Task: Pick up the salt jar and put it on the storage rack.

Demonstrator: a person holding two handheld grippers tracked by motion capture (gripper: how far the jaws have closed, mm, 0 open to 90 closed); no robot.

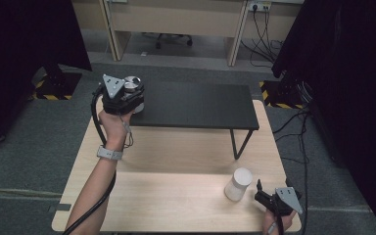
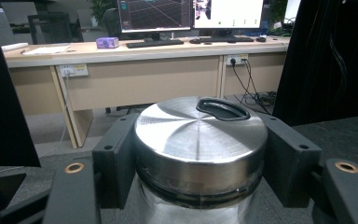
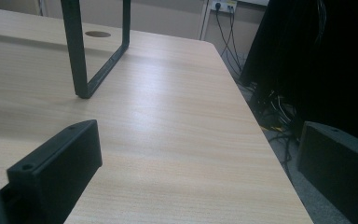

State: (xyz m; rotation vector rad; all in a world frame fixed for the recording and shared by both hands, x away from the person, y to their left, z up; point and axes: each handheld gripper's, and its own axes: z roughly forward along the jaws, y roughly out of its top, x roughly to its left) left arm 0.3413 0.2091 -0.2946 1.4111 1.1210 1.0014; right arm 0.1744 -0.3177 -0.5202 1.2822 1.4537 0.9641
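At the near right corner of the wooden table [image 1: 176, 196], the right gripper [image 1: 260, 192] rests low in the person's hand with its jaws spread wide and nothing between them, only bare tabletop ahead in its own view; a white cup [image 1: 238, 183] stands just beside it to the left, untouched. Farther off on the left, the forearm reaches up and away from the near edge, wrist cocked back so the left gripper [image 1: 129, 90] points roughly level over the left end of the black shelf [image 1: 200, 105]. Its jaws clamp the sides of a steel container [image 2: 200, 149], just under its lid, which carries a black handle [image 2: 223, 108]. The step in hand looks like carrying or placing this container at the shelf. Next, I judge, it must be steadied on the shelf top, well in from the edge, before the jaws let go.
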